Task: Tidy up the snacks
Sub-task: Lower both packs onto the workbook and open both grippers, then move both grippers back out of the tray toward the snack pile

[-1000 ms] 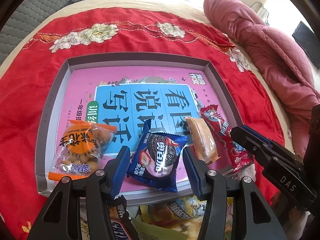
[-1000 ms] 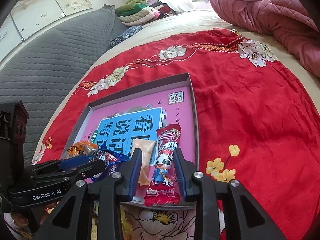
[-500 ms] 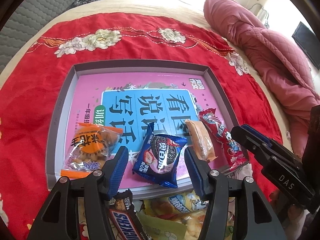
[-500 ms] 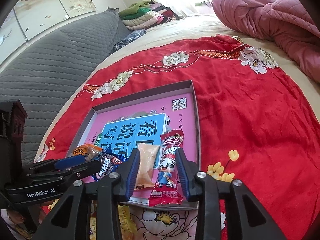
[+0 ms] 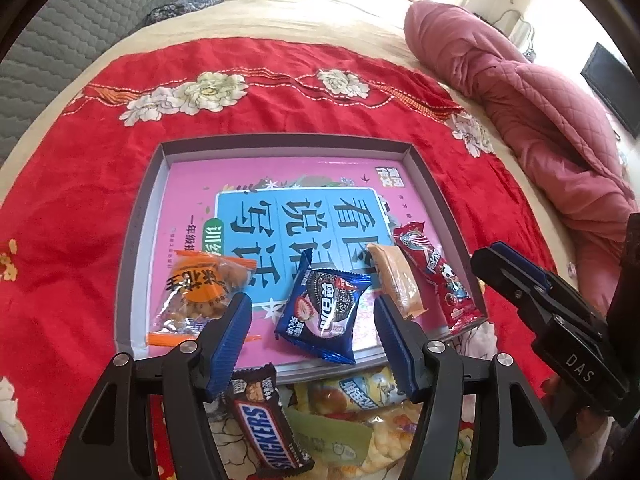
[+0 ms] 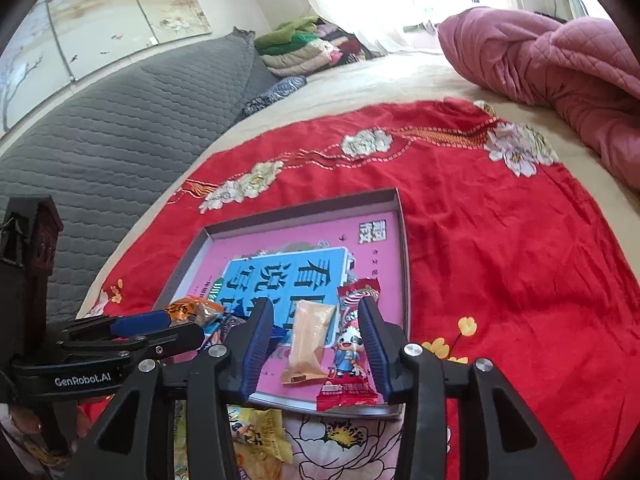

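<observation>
Red bedspread (image 5: 280, 80), tray (image 5: 138, 220) holding four snacks. Left gripper (image 5: 316, 336) opening over Oreo pack (image 5: 320, 308), right gripper (image 6: 316, 348) opening over red pack (image 6: 348, 356); nothing gripped. Judged: placement done; next, fetch Snickers (image 5: 264, 428) below tray.

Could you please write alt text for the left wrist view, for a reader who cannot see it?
The left gripper, jaws opening and empty, hangs over a blue cookie packet lying in a grey tray on a red cloth, beside three other snacks.
</observation>
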Action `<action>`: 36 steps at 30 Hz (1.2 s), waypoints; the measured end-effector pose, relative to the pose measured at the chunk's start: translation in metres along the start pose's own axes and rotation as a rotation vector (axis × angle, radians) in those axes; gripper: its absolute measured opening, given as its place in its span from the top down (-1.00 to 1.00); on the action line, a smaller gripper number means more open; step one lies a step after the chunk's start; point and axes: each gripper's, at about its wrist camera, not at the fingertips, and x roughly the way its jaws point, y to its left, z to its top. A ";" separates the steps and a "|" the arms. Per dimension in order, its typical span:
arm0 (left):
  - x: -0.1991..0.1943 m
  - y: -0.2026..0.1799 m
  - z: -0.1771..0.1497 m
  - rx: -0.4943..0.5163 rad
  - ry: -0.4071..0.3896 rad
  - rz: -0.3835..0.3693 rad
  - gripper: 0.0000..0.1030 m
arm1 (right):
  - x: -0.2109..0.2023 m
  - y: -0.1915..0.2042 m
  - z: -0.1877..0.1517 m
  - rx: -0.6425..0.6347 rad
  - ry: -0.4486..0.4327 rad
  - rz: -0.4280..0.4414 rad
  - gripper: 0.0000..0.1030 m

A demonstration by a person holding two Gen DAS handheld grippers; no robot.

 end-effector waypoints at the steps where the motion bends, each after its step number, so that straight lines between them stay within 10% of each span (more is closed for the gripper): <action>1: -0.003 0.002 0.000 -0.003 -0.003 0.001 -0.27 | -0.002 0.001 0.000 -0.006 -0.005 -0.002 0.11; 36: -0.037 0.049 -0.036 -0.071 0.037 -0.017 -0.28 | -0.043 0.028 -0.036 -0.093 0.023 -0.009 0.00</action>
